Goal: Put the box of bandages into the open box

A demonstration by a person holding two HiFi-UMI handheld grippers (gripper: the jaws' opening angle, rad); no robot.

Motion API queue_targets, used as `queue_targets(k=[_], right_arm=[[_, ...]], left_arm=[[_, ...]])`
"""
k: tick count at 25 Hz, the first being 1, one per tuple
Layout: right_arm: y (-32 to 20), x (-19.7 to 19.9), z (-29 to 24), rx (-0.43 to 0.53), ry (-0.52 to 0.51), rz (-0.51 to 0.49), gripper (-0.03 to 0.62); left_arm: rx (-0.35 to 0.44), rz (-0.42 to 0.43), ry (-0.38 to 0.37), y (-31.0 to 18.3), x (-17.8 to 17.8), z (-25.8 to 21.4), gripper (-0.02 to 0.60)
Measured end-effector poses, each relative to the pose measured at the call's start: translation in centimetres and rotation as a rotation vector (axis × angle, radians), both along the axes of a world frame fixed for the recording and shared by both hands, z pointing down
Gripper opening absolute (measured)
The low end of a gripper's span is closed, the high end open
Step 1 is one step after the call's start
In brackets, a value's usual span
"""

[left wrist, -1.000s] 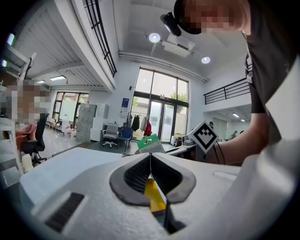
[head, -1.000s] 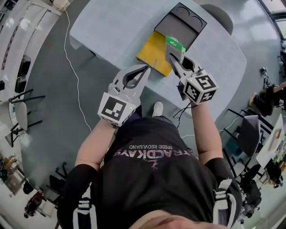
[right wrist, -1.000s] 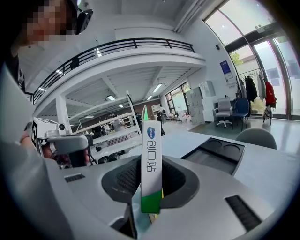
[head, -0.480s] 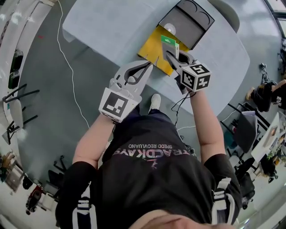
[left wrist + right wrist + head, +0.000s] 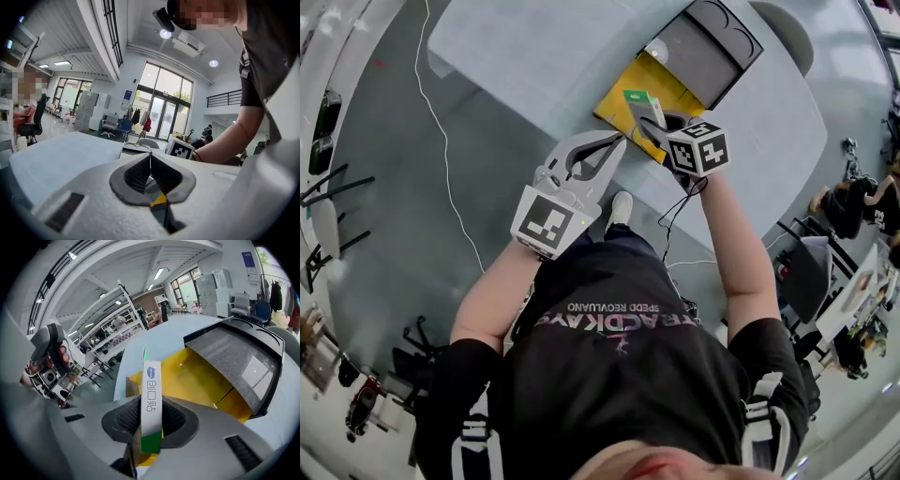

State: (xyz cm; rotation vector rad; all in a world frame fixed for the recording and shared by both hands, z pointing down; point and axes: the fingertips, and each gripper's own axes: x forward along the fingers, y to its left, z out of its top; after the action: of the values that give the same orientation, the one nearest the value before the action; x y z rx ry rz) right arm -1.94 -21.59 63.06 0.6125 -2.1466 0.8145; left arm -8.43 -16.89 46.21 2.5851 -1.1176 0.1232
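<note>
- One worktop [image 5: 534,56], pale, carries the whole job. The target sits close to its near edge, straight in front of the person.
- Open box [image 5: 670,84]: yellow inside, and its dark lid [image 5: 712,42] is folded back on the far side. The mouth is therefore free from above and from the near side.
- Left tool [image 5: 614,142]: jaws together with nothing between them, tips just beside the near edge of the open box. It looks idle to me.
- Right tool [image 5: 654,127]: clamped on the box of bandages [image 5: 151,399], with the pads on its two broad faces at the green end. The rest of the pack sticks out forward.
- Box of bandages:
  - It is off the worktop, held on edge over the near part of the yellow floor. I can't tell whether its far end touches that floor.
  - Its long axis runs along the jaws, pointing away from the person toward the lid.
  - The yellow bay lies ahead of and below the right tool, and that tool is clearly the nearer one.
- Judgement:
  - The next move is down and slightly forward, then release.
  - The pack is on its narrow edge, so it will likely tip onto a broad face once freed.
  - It should be let go low, clear of the near wall.
</note>
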Motion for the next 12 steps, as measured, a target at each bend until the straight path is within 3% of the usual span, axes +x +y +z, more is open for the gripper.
queue_targets(k=[12], right_arm=[[-0.2, -0.6, 2.8, -0.133, 0.084, -0.121, 0.091]], left_arm=[[-0.009, 0.007, -0.006, -0.2, -1.0, 1.2, 0.018]])
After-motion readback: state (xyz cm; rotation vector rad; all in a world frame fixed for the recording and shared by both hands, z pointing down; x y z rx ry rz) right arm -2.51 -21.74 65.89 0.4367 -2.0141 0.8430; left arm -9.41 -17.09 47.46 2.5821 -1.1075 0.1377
